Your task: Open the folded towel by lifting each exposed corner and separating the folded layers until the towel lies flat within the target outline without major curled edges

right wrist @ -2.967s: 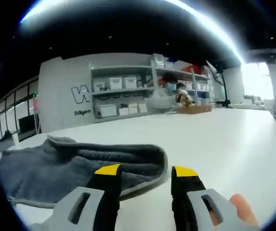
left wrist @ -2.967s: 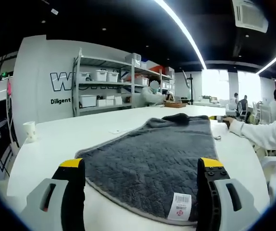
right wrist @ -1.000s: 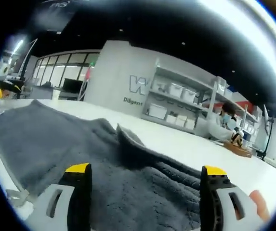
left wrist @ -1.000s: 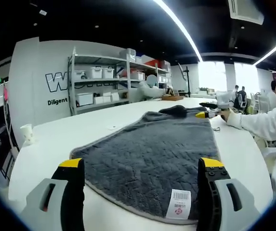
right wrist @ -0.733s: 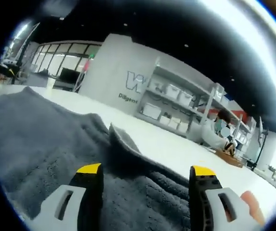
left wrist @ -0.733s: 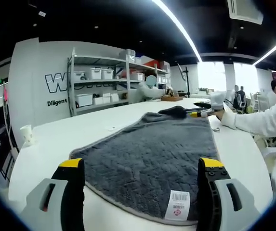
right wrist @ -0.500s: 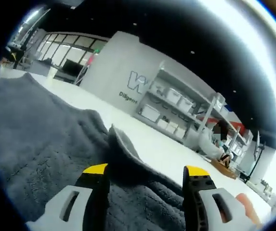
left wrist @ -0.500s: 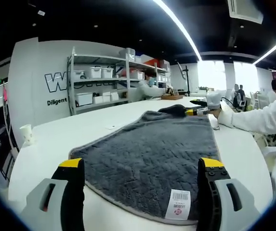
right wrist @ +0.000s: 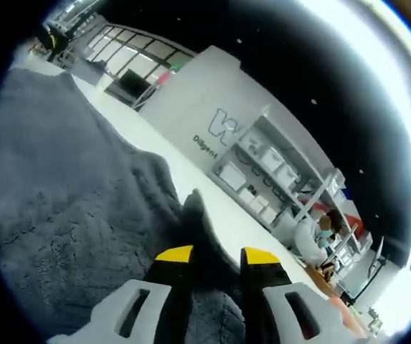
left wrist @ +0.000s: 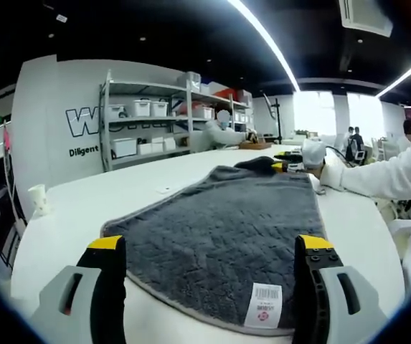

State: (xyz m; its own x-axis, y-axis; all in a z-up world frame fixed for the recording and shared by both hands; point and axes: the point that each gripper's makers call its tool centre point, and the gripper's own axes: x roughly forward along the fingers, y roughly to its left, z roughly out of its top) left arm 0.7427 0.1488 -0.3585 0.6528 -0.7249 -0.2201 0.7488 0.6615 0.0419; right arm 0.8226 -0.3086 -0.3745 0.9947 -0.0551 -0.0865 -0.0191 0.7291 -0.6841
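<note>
Jaws of the right gripper (right wrist: pixel 215 256) are pinching the towel (right wrist: pixel 62 186) fold while the left gripper (left wrist: pixel 209 247) is hovering wide open, empty; shallow bite risks slipping.

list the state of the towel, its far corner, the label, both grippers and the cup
towel: spread on the white table, mostly flat
far corner: folded over, bunched
label: lying flat at the near edge
left gripper: open, jaws wide apart above the near edge
right gripper: jaws nearly closed around the raised fold
paper cup: upright
</note>
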